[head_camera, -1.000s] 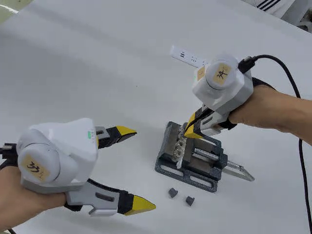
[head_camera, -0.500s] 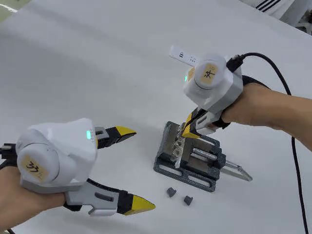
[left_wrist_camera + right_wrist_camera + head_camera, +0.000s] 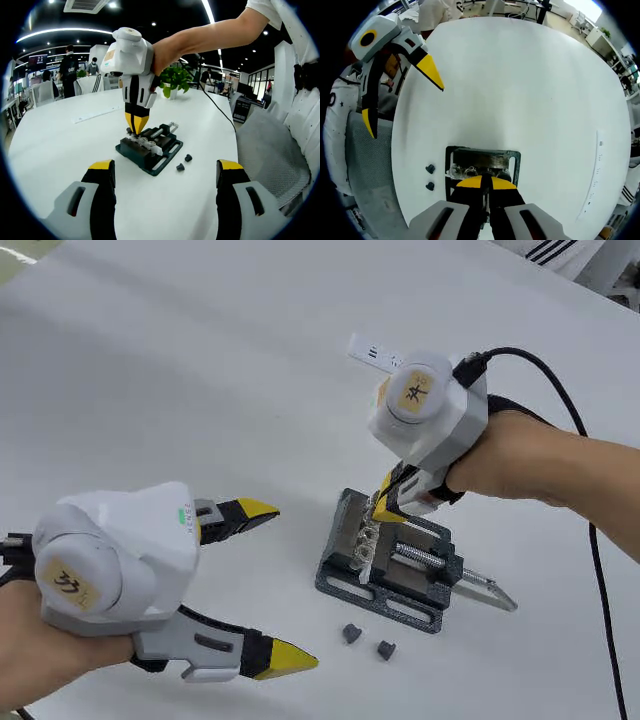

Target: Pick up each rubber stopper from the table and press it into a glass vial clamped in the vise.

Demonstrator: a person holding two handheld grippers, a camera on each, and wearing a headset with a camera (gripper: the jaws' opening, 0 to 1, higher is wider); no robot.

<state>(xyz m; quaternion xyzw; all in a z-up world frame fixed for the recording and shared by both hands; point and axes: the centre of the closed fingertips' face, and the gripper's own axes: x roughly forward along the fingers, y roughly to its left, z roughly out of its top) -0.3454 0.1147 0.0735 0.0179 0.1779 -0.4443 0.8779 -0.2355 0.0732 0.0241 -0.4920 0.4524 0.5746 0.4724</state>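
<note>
Dark metal vise (image 3: 432, 568), clear glass vials (image 3: 367, 542), two small grey stoppers (image 3: 352, 634)

Left tongs (image 3: 288, 585) agape, right tongs (image 3: 383, 512) closed

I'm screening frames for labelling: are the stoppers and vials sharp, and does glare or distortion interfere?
Head view: even light, soft shadows, loose stoppers crisp, vials a small glassy blur in the vise. Left gripper view: fisheye bending, ceiling-light glare. Right gripper view: table bulges, evenly lit.
</note>
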